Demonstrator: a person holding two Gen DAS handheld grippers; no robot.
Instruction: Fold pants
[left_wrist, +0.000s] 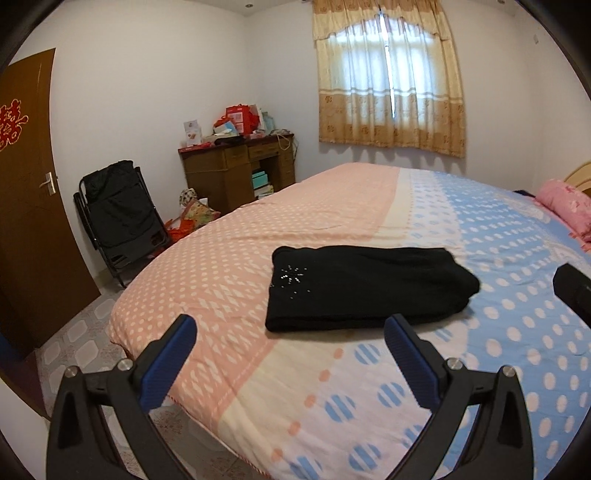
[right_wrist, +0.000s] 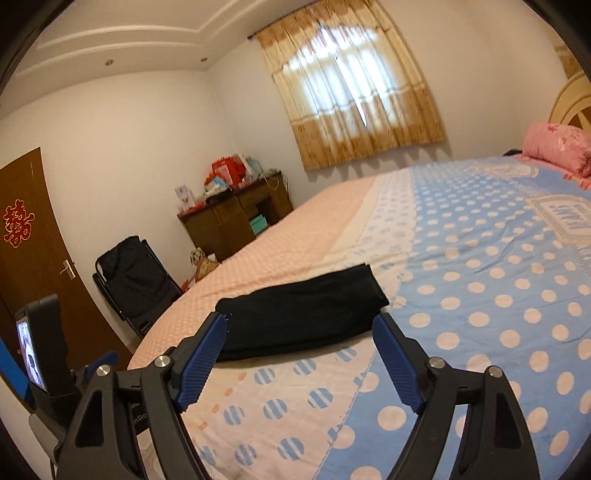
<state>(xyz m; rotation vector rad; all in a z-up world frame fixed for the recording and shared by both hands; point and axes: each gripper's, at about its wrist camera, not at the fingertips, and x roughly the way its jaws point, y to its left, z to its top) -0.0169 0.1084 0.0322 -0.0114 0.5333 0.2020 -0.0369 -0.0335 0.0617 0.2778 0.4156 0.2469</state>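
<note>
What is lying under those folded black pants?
The pants lie on a spotted bedspread, pink on one side, blue on the other. The patch directly beneath is covered.

Black tongs (left_wrist: 290, 332) – blue ribbed pads, silver screws

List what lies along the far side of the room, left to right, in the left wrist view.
Brown door → black folded chair → wooden desk piled with red boxes → curtained window → pink pillow at the bed's head end.
</note>
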